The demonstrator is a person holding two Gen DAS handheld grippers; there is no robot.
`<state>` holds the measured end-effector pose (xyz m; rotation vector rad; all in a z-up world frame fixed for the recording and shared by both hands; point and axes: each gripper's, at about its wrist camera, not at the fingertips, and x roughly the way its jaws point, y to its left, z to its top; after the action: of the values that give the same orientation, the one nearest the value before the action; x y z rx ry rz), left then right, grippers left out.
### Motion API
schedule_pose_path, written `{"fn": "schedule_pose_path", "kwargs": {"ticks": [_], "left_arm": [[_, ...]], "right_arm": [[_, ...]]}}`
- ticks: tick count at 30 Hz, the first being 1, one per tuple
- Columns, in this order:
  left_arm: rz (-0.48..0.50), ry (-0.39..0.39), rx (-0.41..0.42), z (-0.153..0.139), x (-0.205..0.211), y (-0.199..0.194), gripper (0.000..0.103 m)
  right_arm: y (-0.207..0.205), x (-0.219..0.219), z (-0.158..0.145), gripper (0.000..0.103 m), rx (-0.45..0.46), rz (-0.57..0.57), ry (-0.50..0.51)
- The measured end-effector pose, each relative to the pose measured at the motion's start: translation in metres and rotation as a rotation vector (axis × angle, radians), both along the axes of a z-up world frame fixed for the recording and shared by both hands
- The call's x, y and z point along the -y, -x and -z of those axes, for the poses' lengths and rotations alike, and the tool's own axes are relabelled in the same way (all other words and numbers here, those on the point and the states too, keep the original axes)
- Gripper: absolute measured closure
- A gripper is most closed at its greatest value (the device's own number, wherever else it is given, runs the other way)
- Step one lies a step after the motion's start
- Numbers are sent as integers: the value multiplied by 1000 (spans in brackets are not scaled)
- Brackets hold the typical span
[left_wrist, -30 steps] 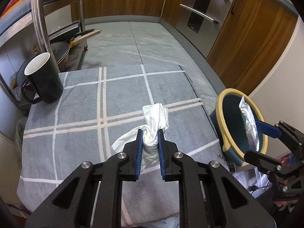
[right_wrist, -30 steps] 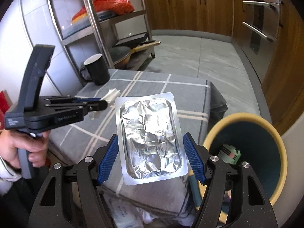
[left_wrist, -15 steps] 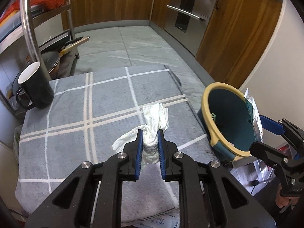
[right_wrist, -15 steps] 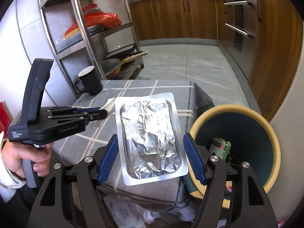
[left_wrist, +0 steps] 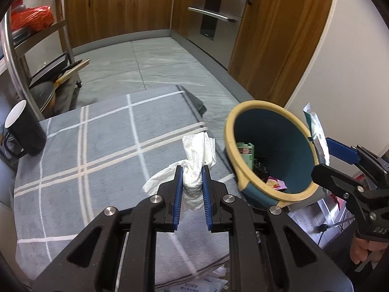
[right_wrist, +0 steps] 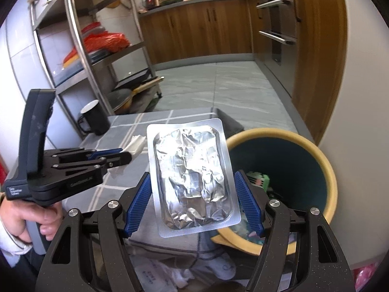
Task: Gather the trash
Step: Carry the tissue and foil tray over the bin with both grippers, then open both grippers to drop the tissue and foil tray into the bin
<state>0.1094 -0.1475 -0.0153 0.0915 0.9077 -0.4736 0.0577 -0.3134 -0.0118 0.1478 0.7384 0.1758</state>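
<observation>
My left gripper point(left_wrist: 192, 175) is shut on a crumpled white tissue point(left_wrist: 198, 150) and holds it above the grey checked tablecloth point(left_wrist: 102, 146), just left of the bin. The bin point(left_wrist: 269, 150) is teal inside with a yellow rim and holds several scraps. My right gripper point(right_wrist: 193, 182) is shut on a flat silver foil packet point(right_wrist: 192, 177), held upright beside the bin point(right_wrist: 291, 165), over its left rim. The left gripper also shows in the right wrist view point(right_wrist: 121, 157), with the tissue point(right_wrist: 136, 143) sticking out of it.
A black mug point(left_wrist: 22, 126) stands at the table's far left corner. A steel shelf rack point(right_wrist: 97, 56) with pans and a red bag stands behind it. Wooden cabinets and an oven point(left_wrist: 214, 14) line the far side. Papers point(right_wrist: 170, 272) lie on the floor below.
Both grippers have risen and swung toward the bin, still holding the tissue and the foil packet. The bin's inside shows more fully in both views.
</observation>
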Motion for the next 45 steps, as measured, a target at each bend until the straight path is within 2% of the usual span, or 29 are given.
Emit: {"fn": "schedule_pose_path", "kwargs": {"ticks": [18,27,39,43,45], "left_arm": [[119,26,-10,5,65,3,88],[218,44,-68,25,112,-4,88],[243,16,-135,60,142,-22,87],[252,2,-112,62,142,-24,79],[257,-4,-93,61,141,-23,69]], "right_arm": [[17,72,9,33,-24,222,-10],[15,97,30,33,-106,312,-12],[1,103,66,33,-205,314,-45],[-2,103,69,33,-208,312,-61],[-3,105,71,33,-212,315,-70]]}}
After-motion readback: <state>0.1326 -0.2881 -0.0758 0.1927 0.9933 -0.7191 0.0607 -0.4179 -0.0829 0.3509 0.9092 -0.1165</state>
